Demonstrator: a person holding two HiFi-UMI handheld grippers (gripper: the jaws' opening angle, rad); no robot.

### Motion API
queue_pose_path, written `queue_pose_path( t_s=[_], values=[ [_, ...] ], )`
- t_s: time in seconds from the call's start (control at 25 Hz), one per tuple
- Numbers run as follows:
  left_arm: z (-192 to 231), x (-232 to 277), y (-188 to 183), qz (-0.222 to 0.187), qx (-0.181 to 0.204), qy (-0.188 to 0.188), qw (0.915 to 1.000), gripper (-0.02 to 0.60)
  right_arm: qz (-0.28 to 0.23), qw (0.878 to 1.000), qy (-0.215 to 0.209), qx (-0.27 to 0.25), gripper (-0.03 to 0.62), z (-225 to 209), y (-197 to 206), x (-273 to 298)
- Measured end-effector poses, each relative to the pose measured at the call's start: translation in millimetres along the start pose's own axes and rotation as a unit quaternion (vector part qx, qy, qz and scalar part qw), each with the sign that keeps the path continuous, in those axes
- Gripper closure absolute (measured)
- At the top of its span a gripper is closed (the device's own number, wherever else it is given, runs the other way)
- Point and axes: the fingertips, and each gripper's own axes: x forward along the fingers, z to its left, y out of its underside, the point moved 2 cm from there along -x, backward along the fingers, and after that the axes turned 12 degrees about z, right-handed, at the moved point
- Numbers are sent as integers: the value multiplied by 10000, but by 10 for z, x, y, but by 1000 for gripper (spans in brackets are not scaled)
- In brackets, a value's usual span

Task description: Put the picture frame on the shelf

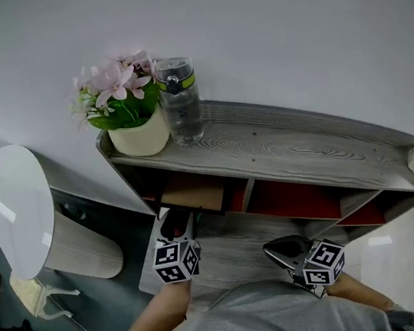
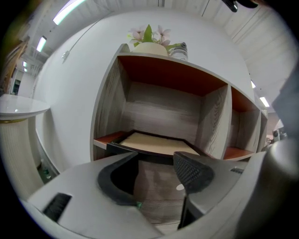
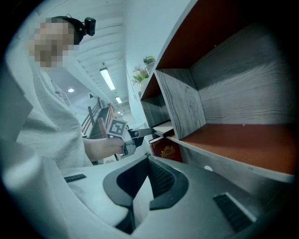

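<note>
My biggest worry is at the shelf (image 1: 281, 147). The picture frame (image 2: 154, 144) lies flat in the compartment straight ahead of my left gripper (image 2: 157, 162), and its front edge seems to sit past the board's lip. A knock from those wide-open, empty jaws could drag it out and drop it. My right gripper (image 3: 149, 161), closed on nothing, sits off to the side. I count one shelf, one frame, one flower pot (image 1: 139, 136), one bottle (image 1: 180, 99) and two grippers.

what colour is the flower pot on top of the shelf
The flower pot is cream; the head view shows it best.
</note>
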Motion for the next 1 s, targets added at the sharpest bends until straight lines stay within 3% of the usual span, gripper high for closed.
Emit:
queue_pose_path(
  t_s=[0.48, 0.8, 1.0],
  values=[
    [20, -8, 10, 13, -12, 215, 9998, 333, -173, 9998, 95, -1, 580, 23, -87, -63],
    [-115, -246, 157, -119, -132, 616, 9979, 312, -539, 9975, 454, 91, 580, -133, -115, -423],
    [-574, -500, 195, -484, -30, 1142, 9923, 311, -847, 9944, 598, 187, 580, -248, -55, -864]
  ],
)
